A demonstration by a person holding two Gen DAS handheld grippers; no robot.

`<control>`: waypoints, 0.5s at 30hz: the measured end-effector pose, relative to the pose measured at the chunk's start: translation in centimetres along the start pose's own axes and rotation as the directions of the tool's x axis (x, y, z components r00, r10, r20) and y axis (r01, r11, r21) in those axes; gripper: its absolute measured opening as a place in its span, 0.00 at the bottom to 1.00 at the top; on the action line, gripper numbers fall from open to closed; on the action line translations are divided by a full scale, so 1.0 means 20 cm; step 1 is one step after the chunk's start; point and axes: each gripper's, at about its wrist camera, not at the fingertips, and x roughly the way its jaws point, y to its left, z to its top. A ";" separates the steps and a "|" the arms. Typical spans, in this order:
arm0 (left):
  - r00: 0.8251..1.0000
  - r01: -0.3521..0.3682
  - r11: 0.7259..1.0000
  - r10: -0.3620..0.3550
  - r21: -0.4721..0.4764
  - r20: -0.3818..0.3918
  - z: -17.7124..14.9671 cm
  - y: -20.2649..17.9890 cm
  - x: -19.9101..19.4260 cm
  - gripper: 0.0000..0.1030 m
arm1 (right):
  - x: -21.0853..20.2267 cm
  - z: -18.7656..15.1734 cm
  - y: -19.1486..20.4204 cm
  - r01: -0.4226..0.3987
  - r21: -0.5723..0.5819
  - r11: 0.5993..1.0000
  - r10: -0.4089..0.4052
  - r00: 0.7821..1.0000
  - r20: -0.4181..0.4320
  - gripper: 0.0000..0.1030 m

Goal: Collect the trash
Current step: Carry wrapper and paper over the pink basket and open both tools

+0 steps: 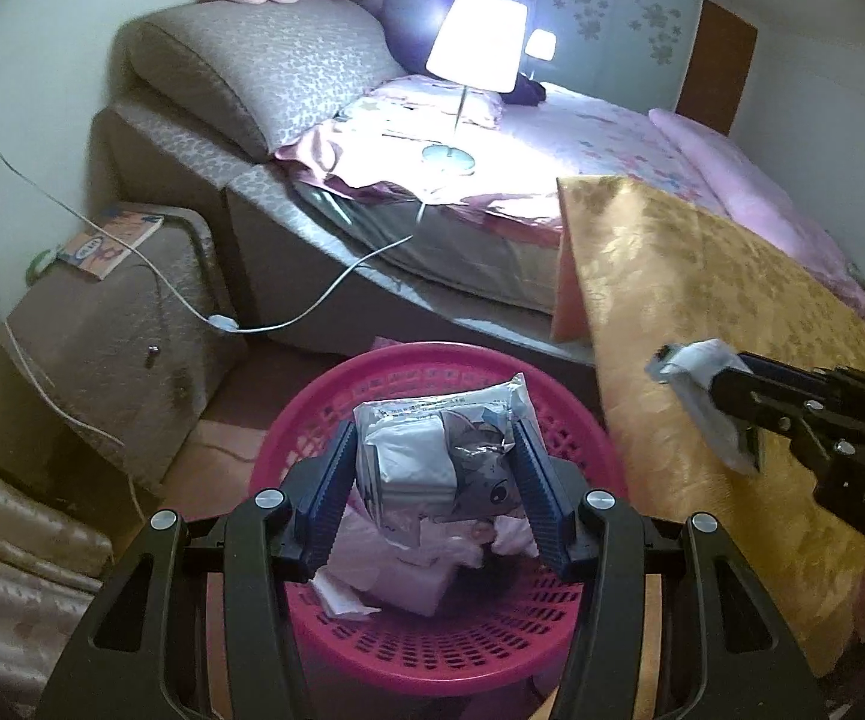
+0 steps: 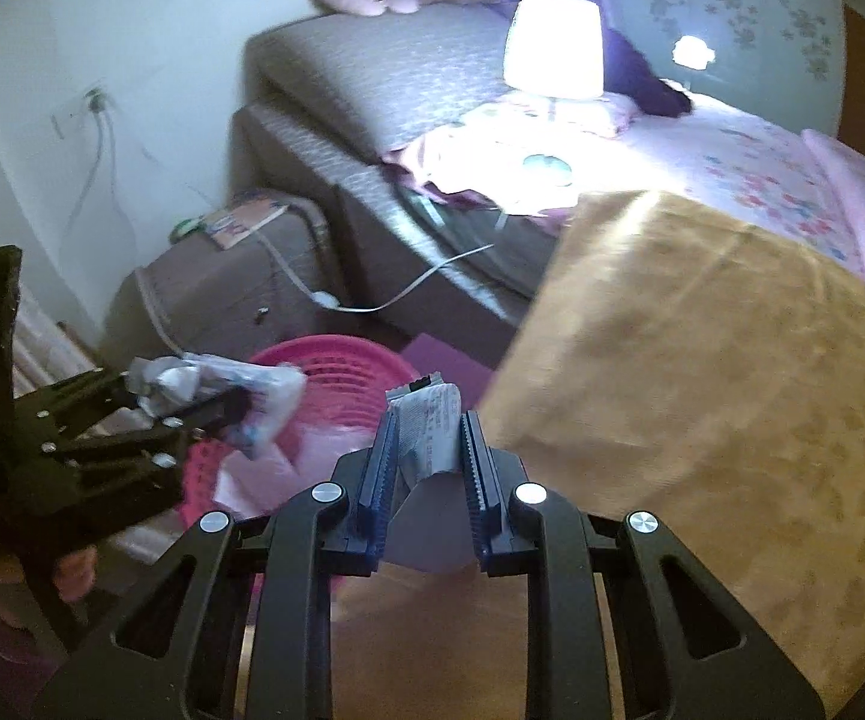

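Note:
My left gripper (image 1: 435, 459) is shut on a crumpled silver snack packet (image 1: 432, 450) with a cartoon print. It hangs right above the pink perforated basket (image 1: 432, 648), which holds paper and wrappers. My right gripper (image 2: 429, 450) is shut on a narrow white wrapper (image 2: 426, 426) with a crimped end. The basket (image 2: 336, 366) lies ahead and to its left. In the left wrist view the right gripper (image 1: 726, 396) comes in from the right with that white wrapper (image 1: 690, 369), over the gold cloth. In the right wrist view the left gripper (image 2: 216, 414) and silver packet (image 2: 222, 390) show at the left.
A table under a gold patterned cloth (image 1: 720, 324) stands right of the basket. Behind is a bed (image 1: 582, 138) with a lit lamp (image 1: 477, 42) on it. A brown nightstand (image 1: 114, 324) with a book and a white cable (image 1: 312, 300) is at the left.

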 end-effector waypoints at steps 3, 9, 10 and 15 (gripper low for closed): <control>1.000 -0.021 1.000 0.021 -0.001 0.003 -0.01 0.02 0.00 0.49 | 0.04 0.02 0.07 -0.028 -0.020 0.999 0.028 1.000 -0.010 0.21; 0.999 -0.035 0.999 0.035 -0.015 0.008 -0.01 0.07 0.00 0.53 | 0.09 0.04 0.12 -0.091 0.001 0.996 0.091 0.995 -0.032 0.22; 0.999 -0.036 0.999 0.036 -0.019 0.007 -0.01 0.07 0.00 0.54 | 0.10 0.04 0.13 -0.104 0.010 0.994 0.105 0.994 -0.038 0.22; 0.999 -0.039 0.998 0.039 -0.052 -0.001 -0.01 0.12 0.00 0.64 | 0.10 0.05 0.12 -0.147 0.050 0.988 0.149 0.988 -0.039 0.45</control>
